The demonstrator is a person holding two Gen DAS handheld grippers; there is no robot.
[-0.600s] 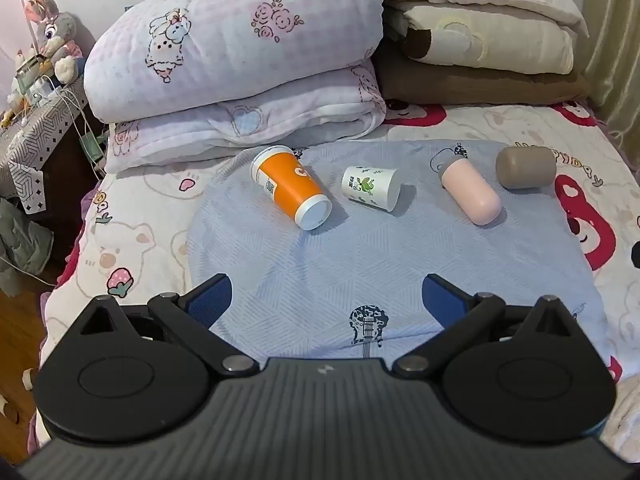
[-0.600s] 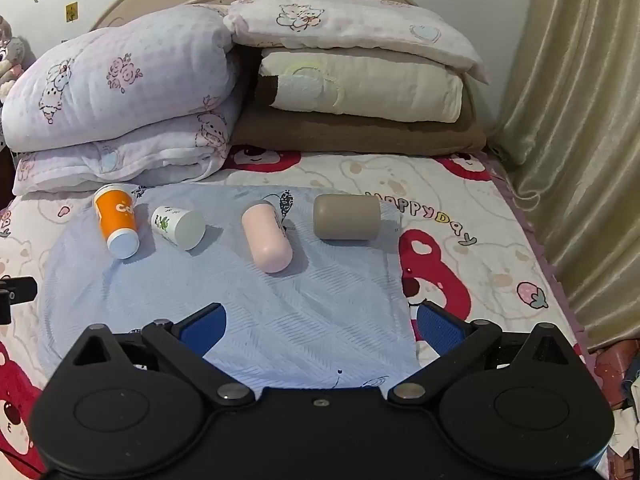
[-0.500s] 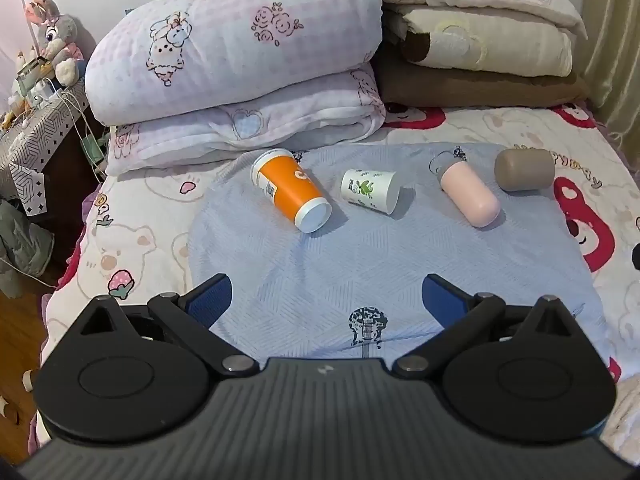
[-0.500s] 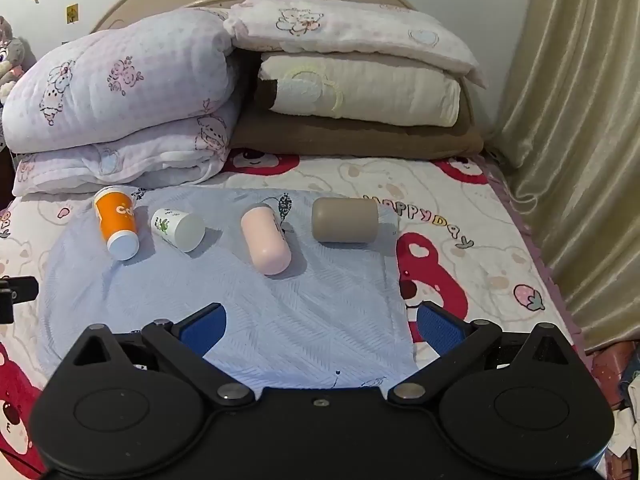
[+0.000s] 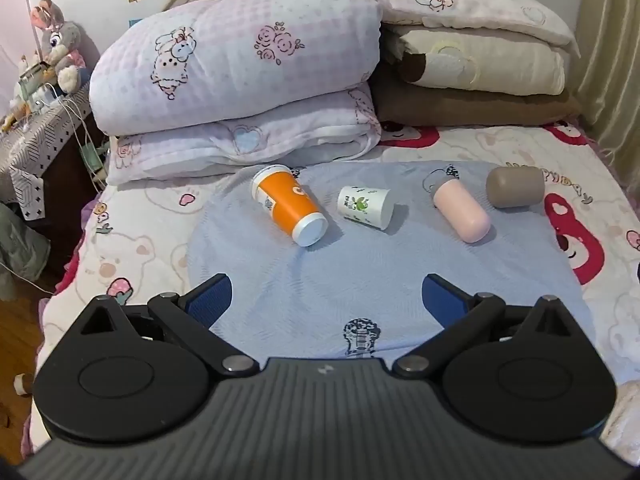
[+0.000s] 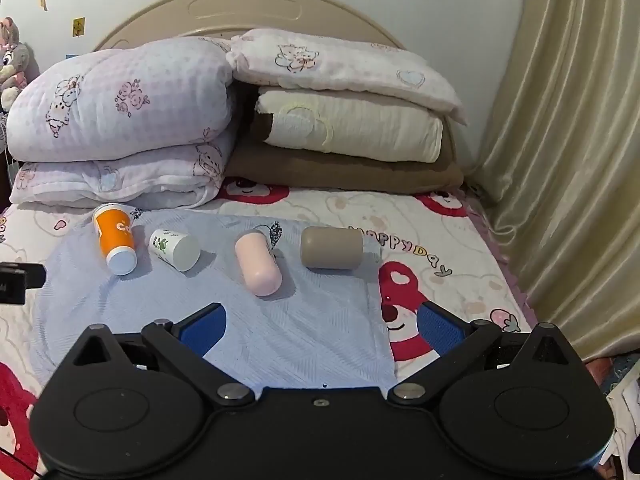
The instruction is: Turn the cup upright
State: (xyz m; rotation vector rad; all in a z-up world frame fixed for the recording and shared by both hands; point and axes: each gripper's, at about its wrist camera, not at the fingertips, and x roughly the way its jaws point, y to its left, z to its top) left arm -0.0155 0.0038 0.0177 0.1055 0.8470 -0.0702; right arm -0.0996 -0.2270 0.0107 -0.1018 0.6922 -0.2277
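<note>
Cups lie in a row on a light blue cloth (image 5: 360,280) spread over the bed (image 5: 132,240), all four on their sides. Orange cup (image 5: 289,203) is at the left end, its white base pointing toward the camera; white cup (image 5: 363,207) with a green print is just beside it, apart from it. Pink cup (image 5: 462,211) follows, then brown cup (image 5: 515,187) at the right end, near the cloth's edge. Folded quilts (image 5: 240,64) and pillows (image 5: 472,60) are stacked behind the row. Left gripper (image 5: 326,300) hangs over the near part of the cloth, jaws spread wide, holding nothing, well apart from every cup. Right gripper (image 6: 320,326) hangs likewise, jaws spread wide and bare, with pink cup (image 6: 258,264) and brown cup (image 6: 331,247) ahead of it.
</note>
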